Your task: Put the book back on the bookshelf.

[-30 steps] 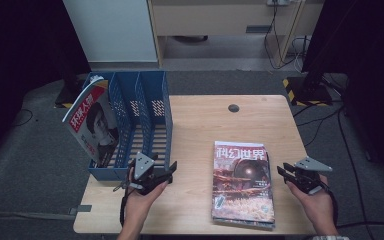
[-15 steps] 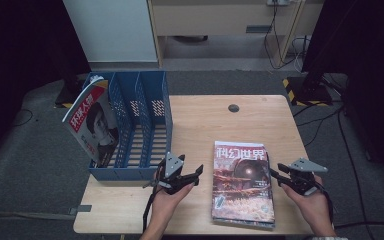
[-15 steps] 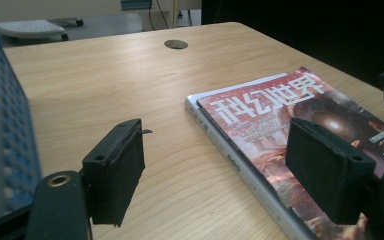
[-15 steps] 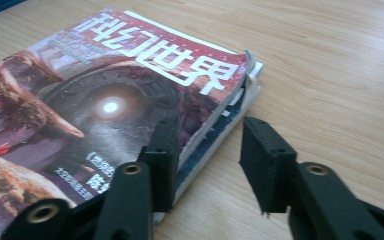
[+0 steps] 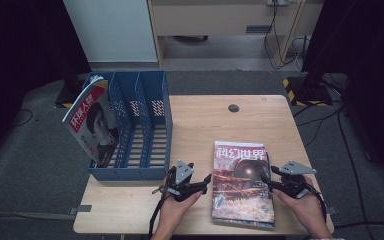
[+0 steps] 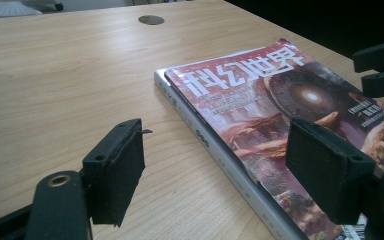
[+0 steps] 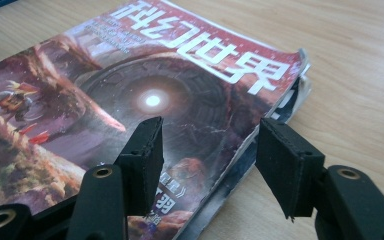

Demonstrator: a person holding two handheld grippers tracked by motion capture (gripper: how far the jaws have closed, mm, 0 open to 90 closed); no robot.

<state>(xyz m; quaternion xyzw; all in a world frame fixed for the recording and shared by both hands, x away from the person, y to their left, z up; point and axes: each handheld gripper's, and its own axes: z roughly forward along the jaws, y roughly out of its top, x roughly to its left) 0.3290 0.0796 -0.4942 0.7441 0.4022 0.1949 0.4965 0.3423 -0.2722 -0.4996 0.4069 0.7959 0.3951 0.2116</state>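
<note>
Red-covered magazine (image 5: 242,182) flat on the near right part of the desk (image 5: 200,125), topmost of a small stack, cover up. Right tool (image 5: 272,181) at its right edge, jaws spread and just been opening, one above the cover and one beyond the edge, pinching nothing; likely lined up to catch the curled top copy. Left tool (image 5: 205,184) just beside the spine, spread wide, empty, probably there to steady or lift. Further left, blue file rack (image 5: 145,125), another magazine (image 5: 91,122) leaning in its leftmost slot.

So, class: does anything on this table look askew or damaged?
Yes. The top magazine sits slightly skewed on the stack, not flush, and its right edge is curled and worn. In the blue file rack, another magazine leans outward.
</note>
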